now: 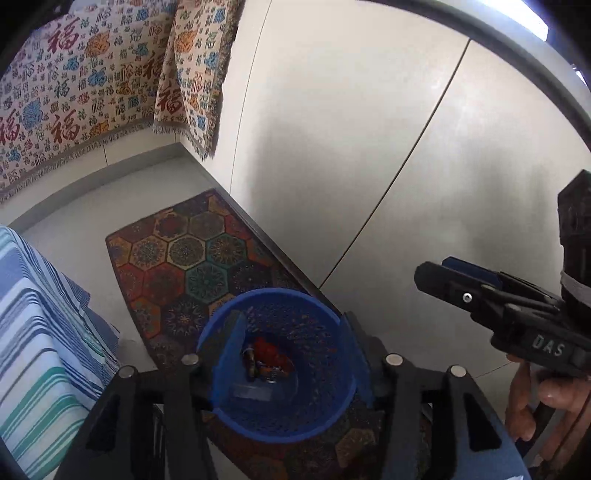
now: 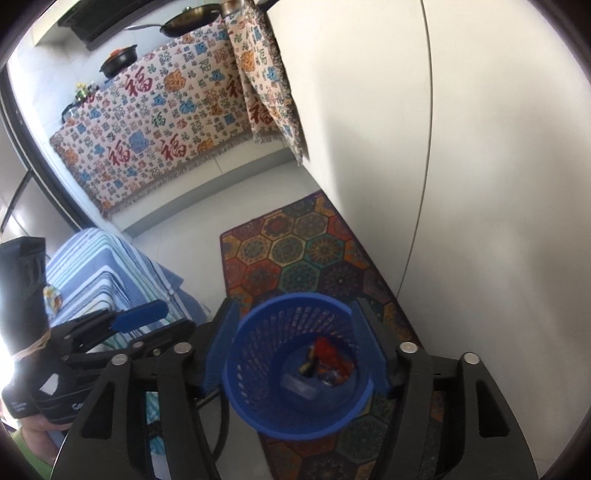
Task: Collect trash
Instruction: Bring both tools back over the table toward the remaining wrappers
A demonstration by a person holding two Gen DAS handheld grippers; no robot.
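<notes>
A blue mesh trash basket [image 1: 325, 417] stands on a patterned rug, seen from above in both wrist views [image 2: 258, 410]. Red and dark trash pieces [image 1: 267, 356] lie at its bottom, also visible in the right wrist view [image 2: 330, 358]. My left gripper [image 1: 290, 360] is open, its blue-padded fingers [image 1: 231, 354] spread wide above the basket, nothing between them. My right gripper [image 2: 295, 358] is open above the basket too, empty. The right gripper also shows from the side in the left wrist view [image 1: 428, 275], and the left gripper in the right wrist view [image 2: 147, 314].
A hexagon-patterned rug [image 1: 192, 258] lies on the pale floor beside white cabinet doors [image 1: 369, 147]. A striped blue cloth [image 1: 40, 332] covers something at the left. A patterned cloth [image 2: 155, 125] drapes a counter with pans [image 2: 188, 18] at the back.
</notes>
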